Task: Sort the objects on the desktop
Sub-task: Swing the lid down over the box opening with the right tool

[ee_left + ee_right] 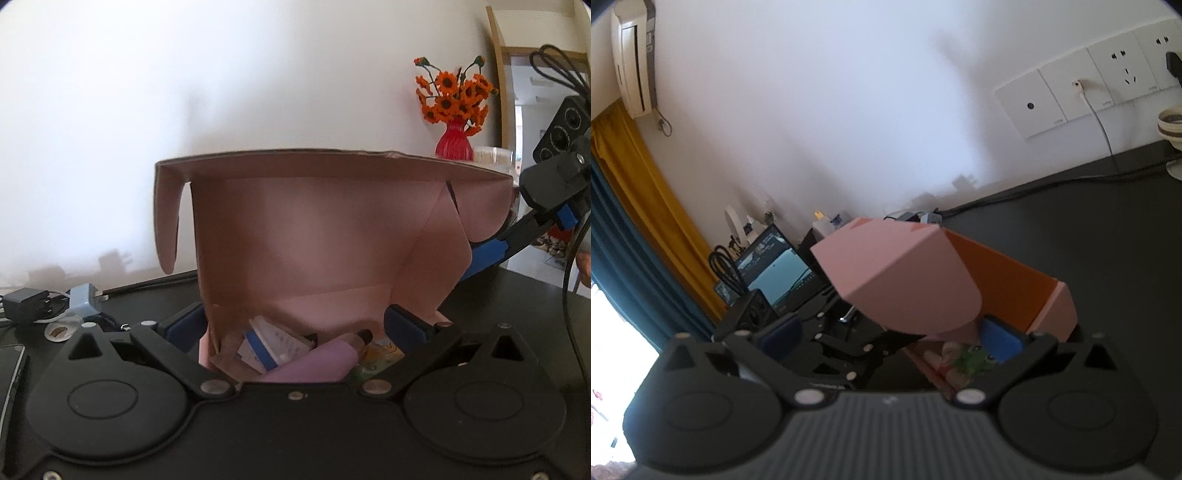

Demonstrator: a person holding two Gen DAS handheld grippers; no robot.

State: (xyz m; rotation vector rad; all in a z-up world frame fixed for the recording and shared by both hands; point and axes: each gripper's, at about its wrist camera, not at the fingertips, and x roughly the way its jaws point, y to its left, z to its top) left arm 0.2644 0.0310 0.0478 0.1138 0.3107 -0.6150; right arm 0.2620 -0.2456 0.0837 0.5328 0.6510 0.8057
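Left tool [295, 325] spread astride pink box [317, 236] on table [517, 302].

Bright, hazy daylight, overexposed wall, fisheye-curved edges, slightly soft focus.

surface: black tabletop [517, 295], lower half of left wrist view | centre: pink cardboard box [314, 236], lid raised | left edge: black adapter [26, 304], grey-blue plug [83, 299], tape roll [59, 331], phone [11, 365] | upper right: red vase [454, 142] of orange flowers
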